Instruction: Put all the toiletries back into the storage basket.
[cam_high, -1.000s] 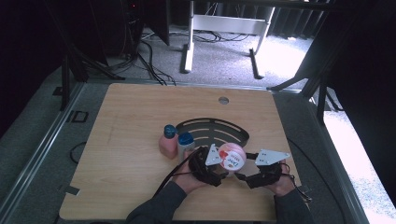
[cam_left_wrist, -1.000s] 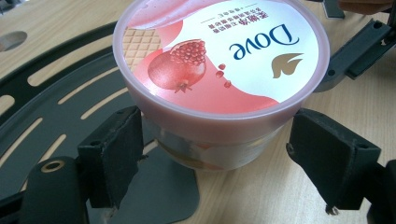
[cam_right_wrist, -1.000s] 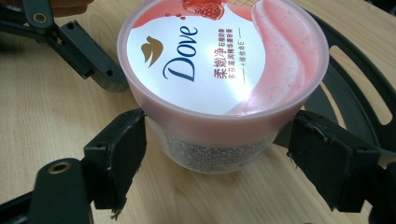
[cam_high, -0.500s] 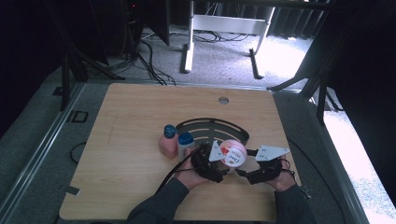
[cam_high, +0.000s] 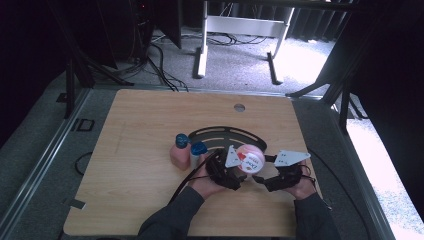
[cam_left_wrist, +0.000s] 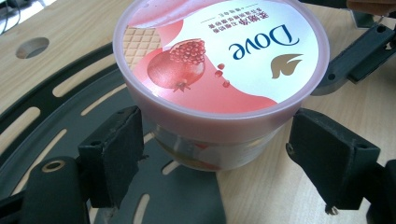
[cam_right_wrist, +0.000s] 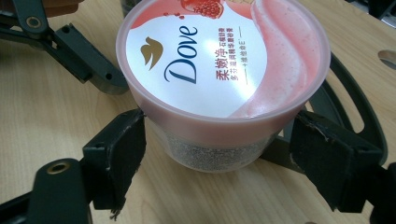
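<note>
Pink Dove tub (cam_high: 249, 158) stands upright on the counter (cam_high: 135, 125), between the 2 grippers, partly over a black slotted curved plate (cam_high: 220, 134). Left gripper (cam_high: 227, 175) has its jaws spread either side of the tub below the lid, released, a small gap showing on each side in the left gripper view (cam_left_wrist: 219, 154). Right gripper (cam_high: 265, 181) faces it from the opposite side, jaws likewise spread and not clamping (cam_right_wrist: 219, 154). Beyond the left gripper stand 2 blue-capped bottles (cam_high: 186, 150), close together.
</note>
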